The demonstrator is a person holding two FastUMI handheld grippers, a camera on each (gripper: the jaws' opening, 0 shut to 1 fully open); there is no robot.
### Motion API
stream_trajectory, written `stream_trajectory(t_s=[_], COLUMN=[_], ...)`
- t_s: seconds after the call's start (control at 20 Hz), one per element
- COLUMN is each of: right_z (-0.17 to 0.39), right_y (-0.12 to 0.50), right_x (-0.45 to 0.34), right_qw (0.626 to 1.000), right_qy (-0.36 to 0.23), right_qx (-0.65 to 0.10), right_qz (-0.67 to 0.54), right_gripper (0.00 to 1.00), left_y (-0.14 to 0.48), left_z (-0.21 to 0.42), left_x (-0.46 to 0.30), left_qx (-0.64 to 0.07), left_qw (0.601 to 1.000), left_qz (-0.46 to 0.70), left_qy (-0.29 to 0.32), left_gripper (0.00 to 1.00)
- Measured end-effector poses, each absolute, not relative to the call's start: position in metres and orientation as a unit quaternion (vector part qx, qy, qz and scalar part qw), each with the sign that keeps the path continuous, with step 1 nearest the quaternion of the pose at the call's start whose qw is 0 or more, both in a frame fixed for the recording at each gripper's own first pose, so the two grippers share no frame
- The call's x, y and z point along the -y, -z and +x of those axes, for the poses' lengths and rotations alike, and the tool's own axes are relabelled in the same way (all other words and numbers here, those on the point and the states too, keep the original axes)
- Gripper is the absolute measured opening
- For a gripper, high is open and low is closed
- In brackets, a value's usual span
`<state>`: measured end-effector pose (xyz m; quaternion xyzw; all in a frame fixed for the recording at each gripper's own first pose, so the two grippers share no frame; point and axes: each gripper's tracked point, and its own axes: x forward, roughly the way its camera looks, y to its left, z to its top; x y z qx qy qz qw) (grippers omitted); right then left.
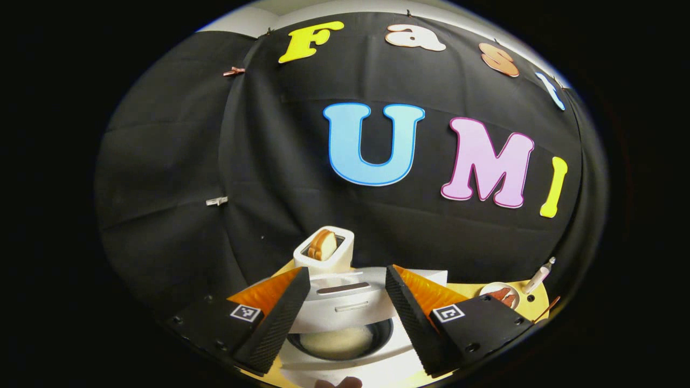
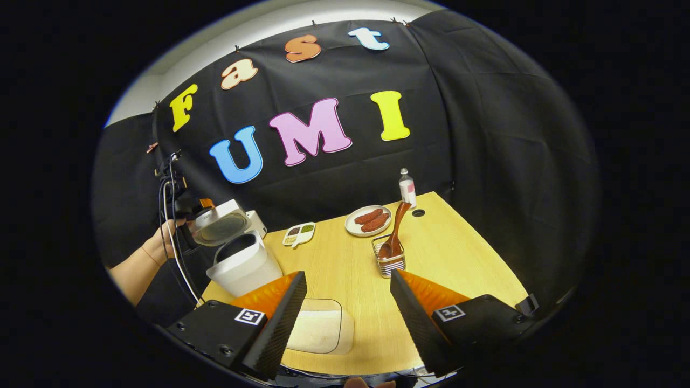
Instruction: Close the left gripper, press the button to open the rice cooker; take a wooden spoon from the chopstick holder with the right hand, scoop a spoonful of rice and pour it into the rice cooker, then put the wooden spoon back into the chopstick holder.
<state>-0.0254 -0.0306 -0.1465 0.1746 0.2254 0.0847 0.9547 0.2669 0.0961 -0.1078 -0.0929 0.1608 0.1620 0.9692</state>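
Note:
The white rice cooker [image 2: 245, 267] stands at the table's left with its lid [image 2: 221, 226] raised. In the left gripper view the cooker [image 1: 345, 302] lies right below me, and its dark inner pot [image 1: 337, 342] holds something pale. My left gripper [image 1: 346, 280] is open above it, one finger on each side. A hand holds that gripper [image 2: 186, 207] behind the lid. The wooden spoon [image 2: 396, 229] stands bowl-down in the wire chopstick holder [image 2: 389, 261] at mid-table. A clear box of rice [image 2: 319, 326] lies between my right gripper's fingers. My right gripper [image 2: 347, 277] is open and empty above it.
A toaster [image 1: 323, 249] with bread stands behind the cooker. A plate of sausages [image 2: 369, 220], a small bottle [image 2: 407, 188] and a divided dish [image 2: 299, 233] sit toward the back of the wooden table [image 2: 458, 258]. The booth's black cloth wall closes the back and the right.

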Motion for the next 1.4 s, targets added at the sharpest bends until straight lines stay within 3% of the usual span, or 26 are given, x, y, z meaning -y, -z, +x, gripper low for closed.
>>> stream_trajectory(t_s=[0.2,0.8,1.4], right_z=[-0.027,-0.042,-0.048], right_y=[0.154,0.165,0.161], right_x=[0.041,0.039,0.036], right_qw=[0.953,0.948,0.949], right_qy=[-0.087,-0.102,-0.107], right_qx=[-0.233,-0.246,-0.237], right_qz=[0.171,0.173,0.178], right_gripper=[0.98,0.98,0.98], left_y=[0.163,0.235,0.24], left_z=[0.254,0.229,0.224], left_x=[-0.076,-0.059,-0.055], left_qx=[-0.212,-0.249,-0.235], left_qw=[0.956,0.946,0.953], left_qz=[-0.105,-0.082,-0.065], left_qy=[-0.171,-0.189,-0.178], left_gripper=[0.99,1.0,1.0])
